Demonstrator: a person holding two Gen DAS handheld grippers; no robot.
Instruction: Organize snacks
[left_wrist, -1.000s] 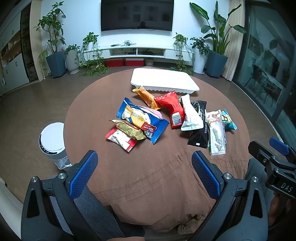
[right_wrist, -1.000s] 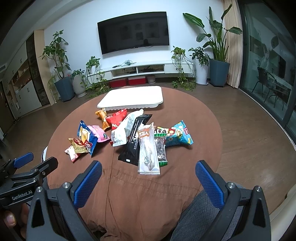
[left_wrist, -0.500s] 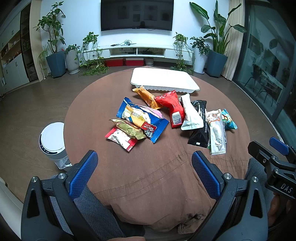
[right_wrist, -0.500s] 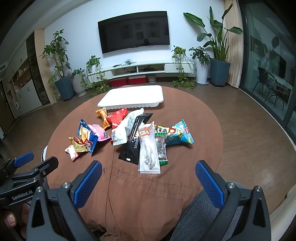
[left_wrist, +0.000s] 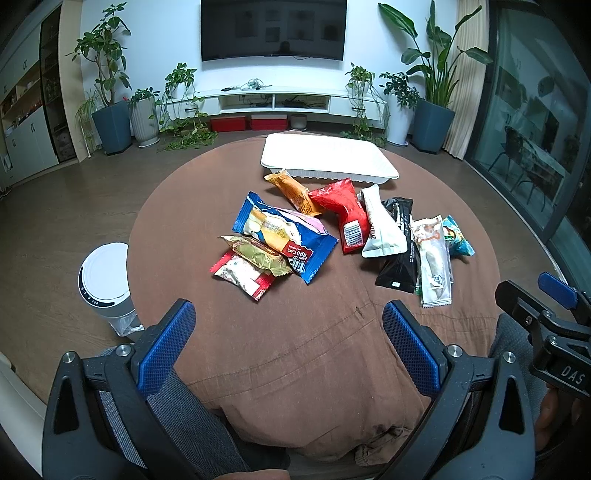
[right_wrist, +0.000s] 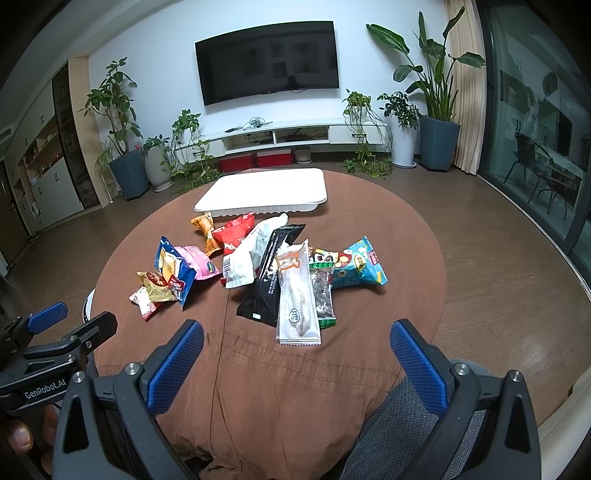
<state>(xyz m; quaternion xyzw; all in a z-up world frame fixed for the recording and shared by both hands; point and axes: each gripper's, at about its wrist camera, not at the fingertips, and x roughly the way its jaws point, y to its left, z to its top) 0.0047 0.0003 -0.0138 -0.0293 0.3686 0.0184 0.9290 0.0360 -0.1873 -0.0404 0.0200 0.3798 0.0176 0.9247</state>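
Observation:
Several snack packets lie in a loose heap on the round table's brown cloth (left_wrist: 258, 354): a blue roll-cake packet (left_wrist: 284, 236), a red pouch (left_wrist: 345, 214), a black packet (left_wrist: 400, 251) and a clear long packet (right_wrist: 297, 299). A teal packet (right_wrist: 356, 264) lies at the right. A white tray (left_wrist: 328, 158) stands empty at the far side, also in the right wrist view (right_wrist: 264, 194). My left gripper (left_wrist: 288, 343) is open and empty near the table's front edge. My right gripper (right_wrist: 295, 362) is open and empty beside it.
A white round bin (left_wrist: 105, 280) stands on the floor left of the table. Potted plants and a low TV cabinet (left_wrist: 273, 99) line the far wall. Glass doors (left_wrist: 535, 122) run along the right.

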